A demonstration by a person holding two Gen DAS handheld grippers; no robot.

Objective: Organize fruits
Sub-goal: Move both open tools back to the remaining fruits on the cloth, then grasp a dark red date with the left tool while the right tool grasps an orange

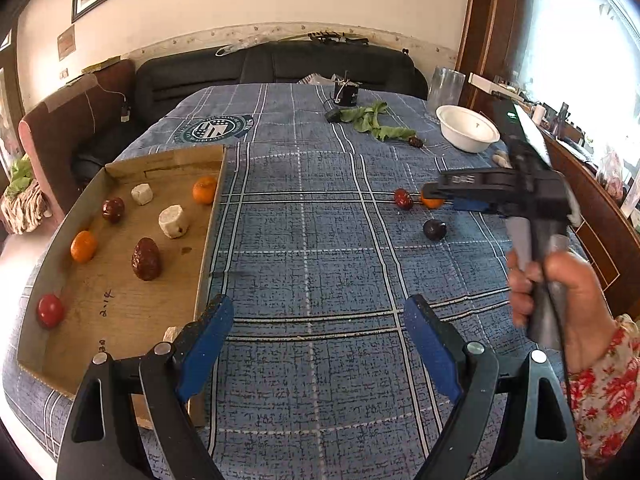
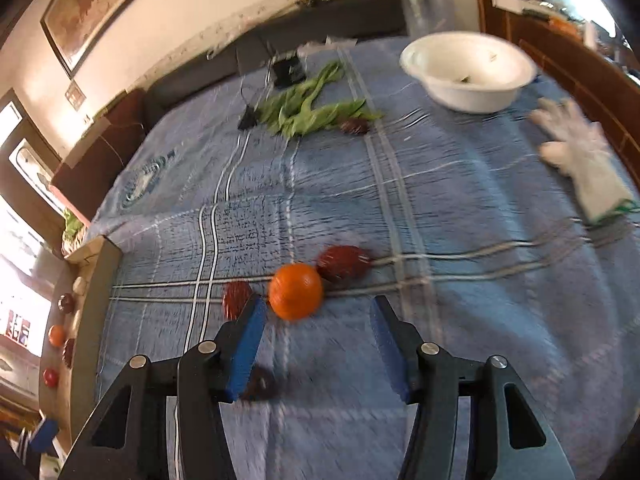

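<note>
I'm seeing the right gripper (image 2: pixel 316 344) spread wide and empty, an orange (image 2: pixel 295 291) lying on the blue cloth (image 2: pixel 460 200) just ahead of its tips at lower centre, red dates either side. The left gripper (image 1: pixel 319 340) is gaping wide, empty, the cardboard tray (image 1: pixel 120 308) of fruit sitting at left

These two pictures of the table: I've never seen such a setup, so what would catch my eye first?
Probably the bright orange fruit on the blue checked tablecloth, just ahead of the open right gripper, with dark red fruits beside it. Next, the cardboard tray at the table's left edge, already holding oranges, red fruits and pale chunks. The open left gripper hovers over bare cloth beside the tray.
</note>
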